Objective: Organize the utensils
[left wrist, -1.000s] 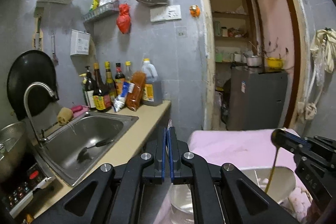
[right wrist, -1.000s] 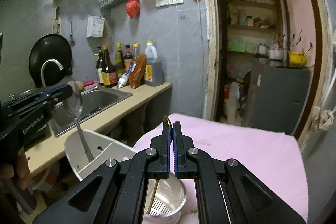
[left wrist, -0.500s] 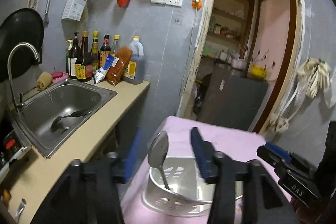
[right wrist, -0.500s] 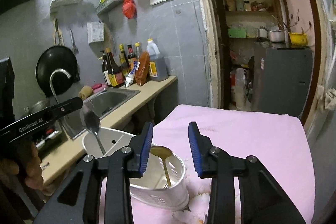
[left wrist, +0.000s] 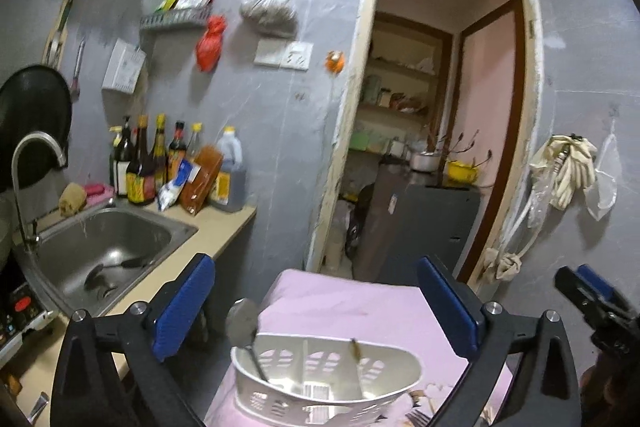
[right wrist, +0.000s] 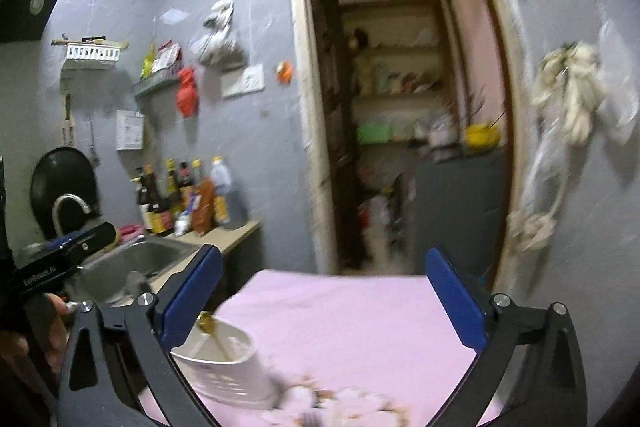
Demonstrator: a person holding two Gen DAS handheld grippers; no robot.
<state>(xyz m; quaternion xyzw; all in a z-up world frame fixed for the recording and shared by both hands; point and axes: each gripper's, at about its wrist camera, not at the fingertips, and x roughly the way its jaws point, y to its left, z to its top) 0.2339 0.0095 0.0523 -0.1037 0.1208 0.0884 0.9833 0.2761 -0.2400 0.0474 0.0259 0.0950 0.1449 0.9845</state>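
Fingers of the left gripper [left wrist: 316, 303] and the right gripper [right wrist: 320, 299] are seen opening wide, with nothing clamped between them. A white caddy [left wrist: 326, 381] is set on the pink desk [left wrist: 360, 303], low and centred before the left fingers, nearer that hand. Two spoons, silver [left wrist: 242, 323] and gold [right wrist: 208, 323], are stood upright inside it.

My right camera's picture is all smeary. The white basket [right wrist: 224, 367] there is fuzzy, and my claw arm hides its left side. The flowers on the pink cloth [right wrist: 340, 311] are just blobs. In my left camera, the picture's bottom edge cuts the basket [left wrist: 326, 379] off.
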